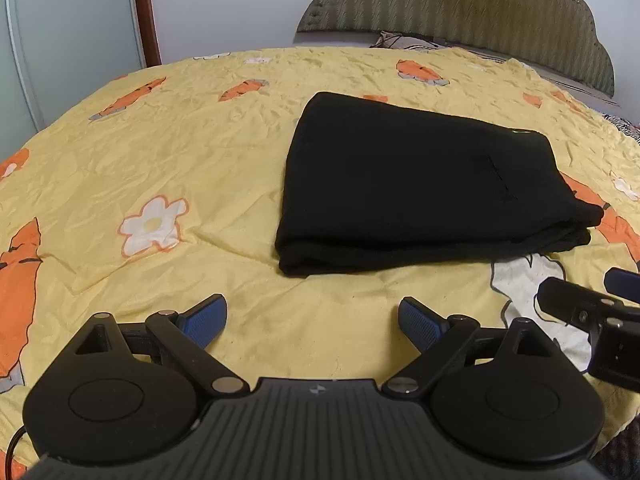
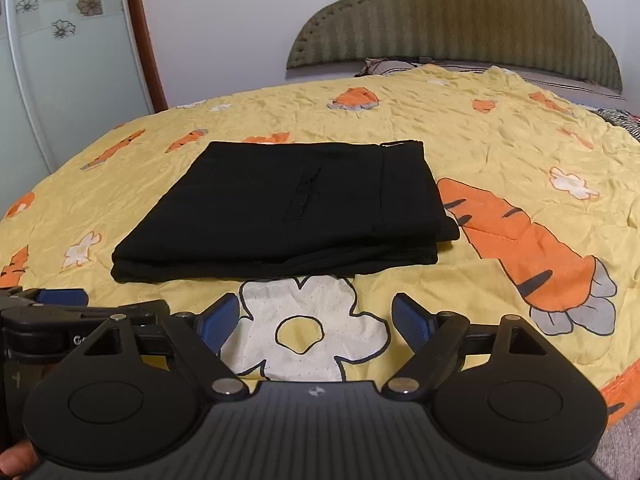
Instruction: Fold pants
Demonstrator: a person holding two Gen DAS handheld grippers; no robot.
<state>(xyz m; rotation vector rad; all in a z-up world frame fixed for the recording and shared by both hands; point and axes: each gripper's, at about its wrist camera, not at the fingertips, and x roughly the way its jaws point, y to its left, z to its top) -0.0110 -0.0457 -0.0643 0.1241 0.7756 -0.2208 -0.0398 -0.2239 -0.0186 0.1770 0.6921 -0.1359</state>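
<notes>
Yellow quilted bedding printed with orange carrots and white flowers (image 2: 500, 128) covers the bed I'm working over, and it fills both of my views. Nearest to me, my left tool (image 1: 313, 322) hangs above bare quilt with its blue pads wide apart and nothing between them. My right tool (image 2: 315, 320) is just beside it, over a big white flower print, equally wide and empty. Just beyond both sets of fingertips lies the pair of black fabric pants (image 1: 420, 184), folded into a compact, roughly rectangular stack of several layers, its thick folded edge facing me and the waistband end off to the right. Neither tool touches it. I judge the folding essentially done, so doing this step well means keeping clear of the stack: I should keep both tools open and draw them away without snagging that near edge. The right corner looks slightly uneven, the layers stepped there; if I tidy it, a light nudge from the side would do more than another pinch. I see no containers, so nothing is held in anything. Farther back, a padded olive-green headboard (image 2: 456, 16) stands against the pale wall, with a frosted glass door with flower decals (image 2: 60, 40) at the left.
</notes>
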